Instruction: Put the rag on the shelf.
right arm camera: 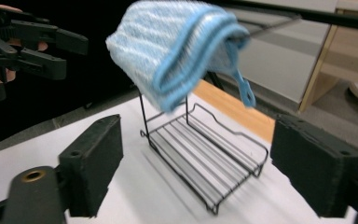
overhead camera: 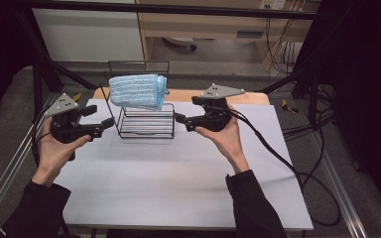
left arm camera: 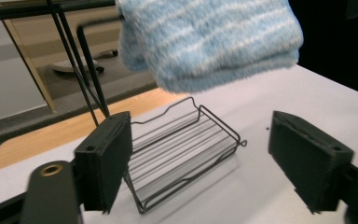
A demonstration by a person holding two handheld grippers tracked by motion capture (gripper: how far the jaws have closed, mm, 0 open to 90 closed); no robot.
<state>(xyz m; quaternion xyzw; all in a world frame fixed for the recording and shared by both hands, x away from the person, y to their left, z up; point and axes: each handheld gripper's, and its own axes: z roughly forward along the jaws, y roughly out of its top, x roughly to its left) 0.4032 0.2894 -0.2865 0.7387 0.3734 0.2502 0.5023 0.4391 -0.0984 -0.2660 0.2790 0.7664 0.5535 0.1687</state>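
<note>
Black long sleeves [overhead camera: 258, 208], black two-jaw grippers [overhead camera: 180, 122] — grey three-cornered plates, trailing black cables

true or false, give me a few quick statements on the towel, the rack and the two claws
1. The blue towel hangs over the top of the black wire rack. True.
2. The left claw is shut on the towel. False: its jaws stand open, apart from the towel, with nothing between them.
3. The rack stands on the white table. True.
4. The right claw holds the rack's lower shelf. False: it is open beside the rack, holding nothing.
5. The towel is red. False: it is light blue with pale stripes.
</note>
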